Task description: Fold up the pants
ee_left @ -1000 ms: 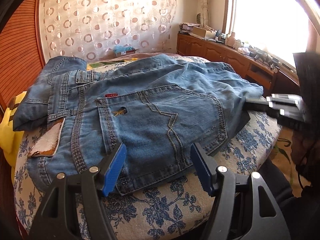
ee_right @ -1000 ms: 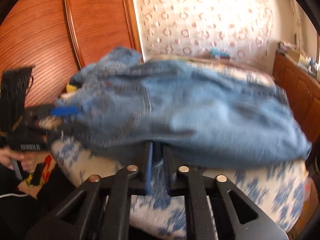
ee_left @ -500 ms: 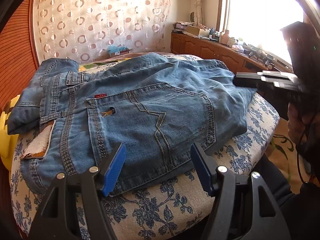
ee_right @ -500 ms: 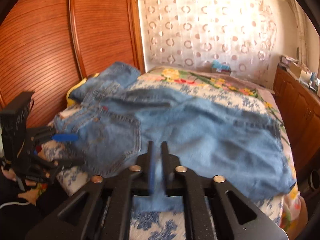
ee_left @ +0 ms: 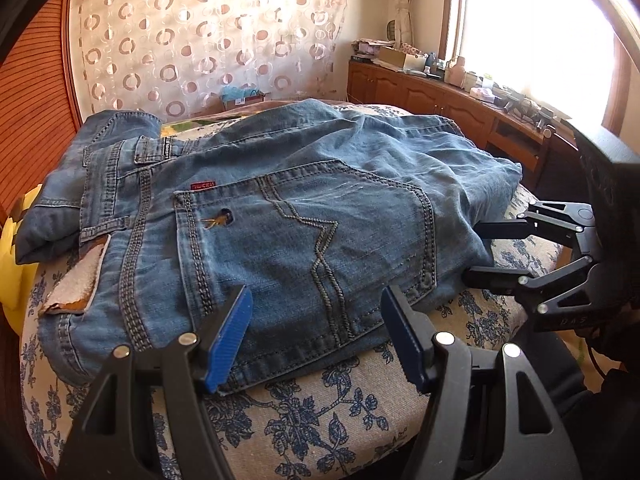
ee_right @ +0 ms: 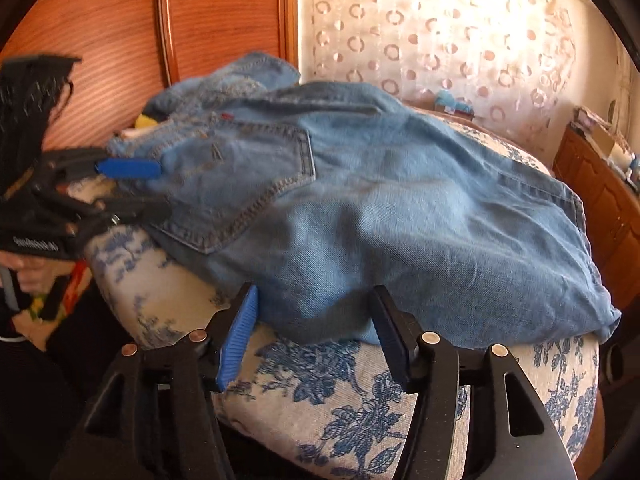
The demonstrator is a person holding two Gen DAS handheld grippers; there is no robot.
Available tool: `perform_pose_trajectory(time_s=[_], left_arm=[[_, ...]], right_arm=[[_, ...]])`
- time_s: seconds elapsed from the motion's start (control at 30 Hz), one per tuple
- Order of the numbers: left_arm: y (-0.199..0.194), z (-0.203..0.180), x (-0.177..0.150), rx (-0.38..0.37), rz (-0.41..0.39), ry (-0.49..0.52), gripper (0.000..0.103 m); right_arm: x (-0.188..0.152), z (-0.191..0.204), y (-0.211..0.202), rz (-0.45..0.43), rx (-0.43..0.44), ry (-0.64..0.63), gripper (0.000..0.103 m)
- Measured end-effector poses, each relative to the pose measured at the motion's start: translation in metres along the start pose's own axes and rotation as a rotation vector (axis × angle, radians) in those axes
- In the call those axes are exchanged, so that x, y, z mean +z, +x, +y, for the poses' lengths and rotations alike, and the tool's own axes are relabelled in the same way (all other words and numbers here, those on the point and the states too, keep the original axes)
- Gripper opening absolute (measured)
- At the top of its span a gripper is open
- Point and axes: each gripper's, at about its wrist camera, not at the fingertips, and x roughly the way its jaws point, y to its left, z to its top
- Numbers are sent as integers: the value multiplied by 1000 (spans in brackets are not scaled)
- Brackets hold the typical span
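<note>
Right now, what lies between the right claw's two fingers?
In the right wrist view, the near edge of the jeans sits between the right claw's open fingers, whose pads stand clear of it; the jaws have just been opening. Below is floral bedcover.

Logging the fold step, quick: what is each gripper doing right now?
Left gripper: open, holding nothing, over the jeans.
Right gripper: open, jaws have just been opening, jeans edge between them, not gripped.

Faded matt denim pants point(ee_left: 280, 216) on woven floral bedcover point(ee_left: 312, 412); glossy ribbed wooden panel point(ee_right: 112, 40) behind.
</note>
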Motion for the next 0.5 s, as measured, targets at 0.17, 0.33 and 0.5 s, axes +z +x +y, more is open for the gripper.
perform_pose_trajectory(time_s=[0.17, 0.33, 0.5], left_arm=[[0, -2, -1, -4, 5, 10, 66], [-5, -10, 1, -31, -10, 41, 66], [1, -18, 7, -32, -14, 92, 66]], right_arm=[[0, -1, 5, 22, -2, -15, 26], [13, 0, -3, -1, 1, -51, 3], [41, -14, -16, -58, 35, -16, 2]])
